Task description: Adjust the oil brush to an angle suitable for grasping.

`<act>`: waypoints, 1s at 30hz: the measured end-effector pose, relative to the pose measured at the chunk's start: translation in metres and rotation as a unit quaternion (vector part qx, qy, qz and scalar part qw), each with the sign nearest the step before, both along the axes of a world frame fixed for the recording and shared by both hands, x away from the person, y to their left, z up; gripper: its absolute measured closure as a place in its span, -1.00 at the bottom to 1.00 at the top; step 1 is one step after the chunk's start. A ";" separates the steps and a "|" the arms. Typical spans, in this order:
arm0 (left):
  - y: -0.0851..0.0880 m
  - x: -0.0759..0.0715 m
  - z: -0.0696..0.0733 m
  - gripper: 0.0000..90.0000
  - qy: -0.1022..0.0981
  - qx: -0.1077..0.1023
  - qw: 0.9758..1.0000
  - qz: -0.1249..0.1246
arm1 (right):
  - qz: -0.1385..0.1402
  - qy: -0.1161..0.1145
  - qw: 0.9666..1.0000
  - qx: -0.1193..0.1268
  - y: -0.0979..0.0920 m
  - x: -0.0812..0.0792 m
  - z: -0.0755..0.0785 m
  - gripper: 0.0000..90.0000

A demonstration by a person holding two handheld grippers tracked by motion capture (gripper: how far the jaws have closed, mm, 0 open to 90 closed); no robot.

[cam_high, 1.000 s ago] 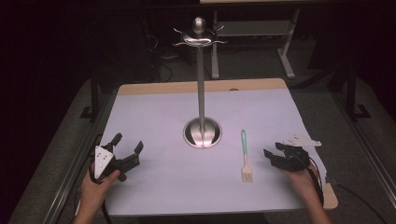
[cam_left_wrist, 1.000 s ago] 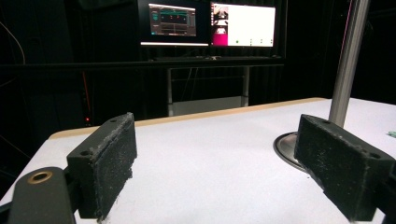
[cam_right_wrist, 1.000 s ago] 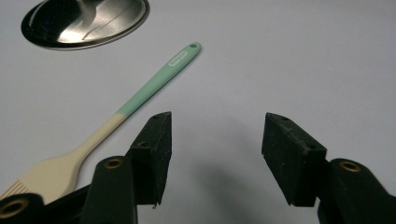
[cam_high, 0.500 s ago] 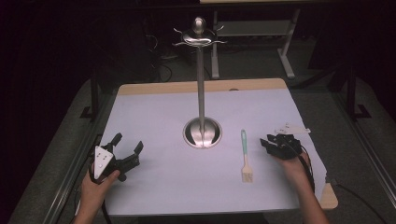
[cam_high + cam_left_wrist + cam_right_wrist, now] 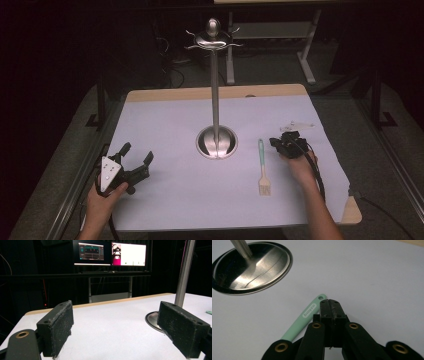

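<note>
Brush (image 5: 305, 318) labelled "bnuge" just beside closed, empty right tongs (image 5: 330, 303); left tongs (image 5: 117, 327) open, empty.

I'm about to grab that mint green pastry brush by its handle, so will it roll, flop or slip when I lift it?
The pastry brush lies flat on the white table cover, and its handle looks flat rather than round, so it probably won't roll. The handle looks slim and smooth, so it may slip or pivot between the fingers. The pale bristle end may sag downward a little.
</note>
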State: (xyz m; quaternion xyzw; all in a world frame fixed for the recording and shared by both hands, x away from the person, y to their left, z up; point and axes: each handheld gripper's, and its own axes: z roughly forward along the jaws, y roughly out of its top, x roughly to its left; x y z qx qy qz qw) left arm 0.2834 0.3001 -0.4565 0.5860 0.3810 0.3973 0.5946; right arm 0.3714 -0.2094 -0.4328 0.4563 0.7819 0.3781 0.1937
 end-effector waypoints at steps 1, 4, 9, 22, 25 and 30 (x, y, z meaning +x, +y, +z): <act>0.000 0.000 0.000 -0.71 0.000 0.000 1.000 0.000 | 0.000 0.000 1.000 0.000 0.000 0.000 0.000 1.00; 0.000 0.000 0.000 -0.71 0.000 0.001 1.000 -0.001 | 0.001 0.007 1.000 -0.005 0.006 0.004 -0.003 1.00; 0.000 0.000 0.000 -0.71 -0.001 0.001 1.000 -0.002 | 0.009 0.018 1.000 -0.019 0.013 0.008 -0.011 1.00; 0.000 0.000 0.000 -0.71 -0.001 0.002 1.000 -0.004 | 0.013 0.028 0.999 -0.028 0.019 0.011 -0.020 1.00; 0.000 0.000 0.000 -0.71 -0.001 0.002 1.000 -0.005 | 0.014 0.028 0.999 -0.027 0.019 0.011 -0.020 1.00; -0.001 0.000 0.000 -0.71 -0.001 0.002 1.000 -0.005 | 0.019 0.027 0.999 -0.022 0.020 0.011 -0.021 1.00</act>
